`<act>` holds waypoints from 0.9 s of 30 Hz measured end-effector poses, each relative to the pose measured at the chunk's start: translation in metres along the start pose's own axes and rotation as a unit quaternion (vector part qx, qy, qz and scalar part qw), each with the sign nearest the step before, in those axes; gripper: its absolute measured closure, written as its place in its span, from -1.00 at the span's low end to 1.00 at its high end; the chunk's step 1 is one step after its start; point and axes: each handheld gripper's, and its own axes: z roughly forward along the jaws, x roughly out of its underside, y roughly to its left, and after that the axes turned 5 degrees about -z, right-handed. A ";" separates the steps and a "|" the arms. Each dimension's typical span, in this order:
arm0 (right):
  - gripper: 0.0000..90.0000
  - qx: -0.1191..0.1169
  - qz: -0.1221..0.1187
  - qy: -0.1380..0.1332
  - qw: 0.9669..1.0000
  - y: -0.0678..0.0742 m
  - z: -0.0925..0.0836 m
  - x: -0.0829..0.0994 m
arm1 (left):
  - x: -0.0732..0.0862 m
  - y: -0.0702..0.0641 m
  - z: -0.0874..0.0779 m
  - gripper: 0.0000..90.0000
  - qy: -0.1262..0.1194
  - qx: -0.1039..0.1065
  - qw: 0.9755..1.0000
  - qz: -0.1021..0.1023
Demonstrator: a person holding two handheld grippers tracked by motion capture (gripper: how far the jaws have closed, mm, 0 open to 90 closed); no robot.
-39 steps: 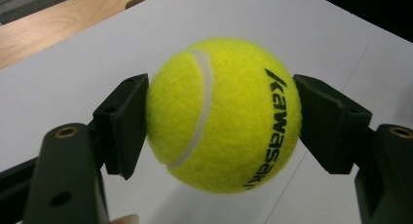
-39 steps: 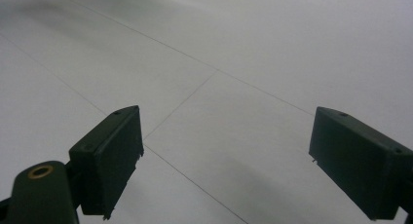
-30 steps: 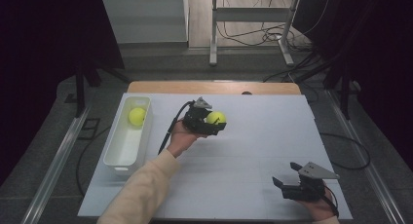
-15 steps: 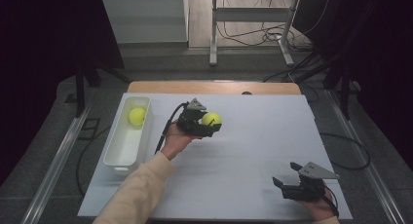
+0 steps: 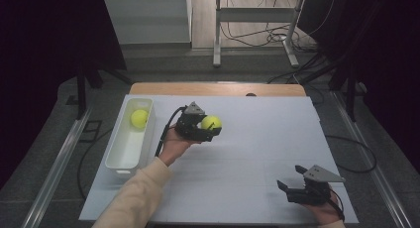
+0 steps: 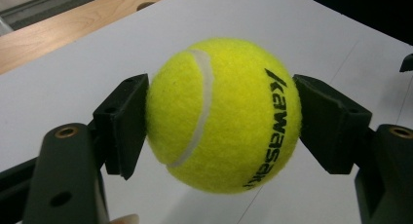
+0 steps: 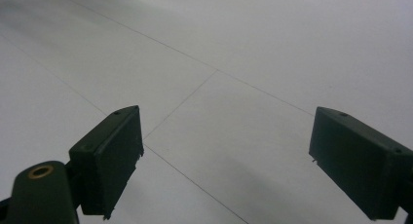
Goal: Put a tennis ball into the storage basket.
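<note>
My left gripper [image 5: 208,129] is held above the middle of the white table, shut on a yellow tennis ball [image 5: 211,122]. In the left gripper view the ball [image 6: 224,114] carries black lettering and sits pressed between the two black pads [image 6: 124,121] of the left gripper [image 6: 220,129]. A second yellow tennis ball [image 5: 139,118] lies in the far end of a white bin [image 5: 116,164] at the table's left. At the front right my right gripper [image 5: 292,187] rests low over the table, open; the right gripper view has bare table between the pads of the right gripper [image 7: 224,160].
The white table sheet [image 5: 257,153] stretches between the two hands with faint seam lines. A wooden edge [image 5: 218,89] runs along the far side. Metal rails and cables lie on the floor around the table.
The left hand has drifted slightly to the left and toward the person with the ball still gripped. The right gripper has stayed put.
</note>
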 end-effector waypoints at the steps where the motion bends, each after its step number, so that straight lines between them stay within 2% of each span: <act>1: -0.71 0.000 0.000 0.000 1.000 0.000 0.000 0.000 | 0.000 0.000 -0.001 -0.42 -0.001 0.000 1.000 0.000; 27: -0.71 0.001 -0.001 0.001 1.000 0.000 0.000 0.000 | 0.009 0.003 -0.022 -0.42 -0.018 0.006 1.000 -0.010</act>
